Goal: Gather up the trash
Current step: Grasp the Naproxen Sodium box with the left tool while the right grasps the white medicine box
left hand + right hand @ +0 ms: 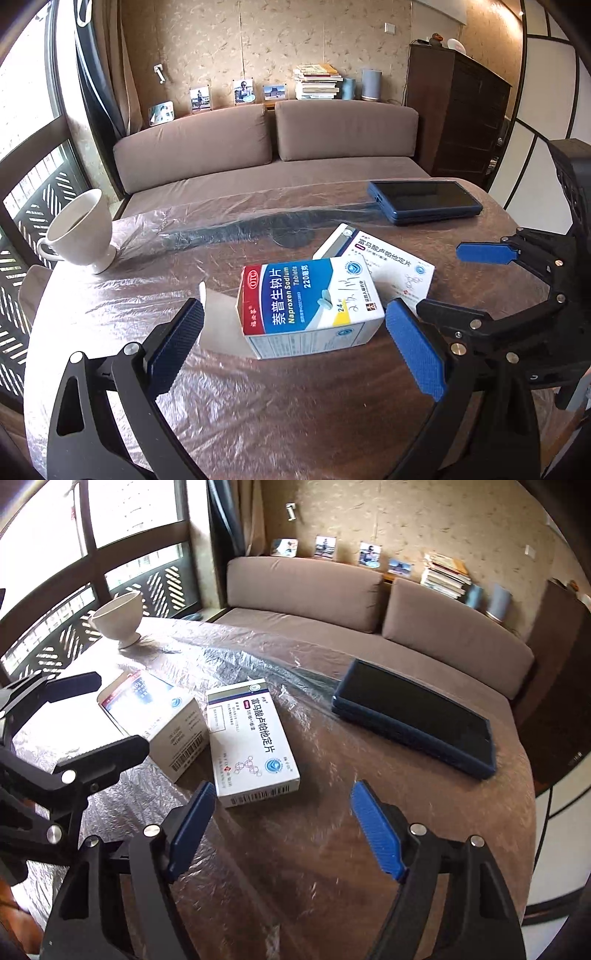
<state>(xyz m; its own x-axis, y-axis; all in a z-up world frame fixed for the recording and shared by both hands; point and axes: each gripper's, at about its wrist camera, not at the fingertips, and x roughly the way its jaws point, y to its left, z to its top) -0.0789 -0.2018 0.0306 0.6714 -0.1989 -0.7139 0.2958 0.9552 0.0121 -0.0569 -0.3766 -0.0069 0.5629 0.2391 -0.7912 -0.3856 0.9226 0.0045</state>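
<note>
Where crinkled plastic film (258, 387) covers the table, two rectangular cardboard boxes (310, 306) lie.

A blue, red and white cardboard medicine box (310, 306), a white cardboard box (251, 742) with purple stripe, a white ceramic cup (81, 232) and a dark blue phone (424, 201) sit on a brown desk (258, 406) under clear crinkled plastic.

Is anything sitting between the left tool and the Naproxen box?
Nothing visible. The left tool is open, and the Naproxen box lies just ahead of its fingertips on the plastic-covered table.
</note>
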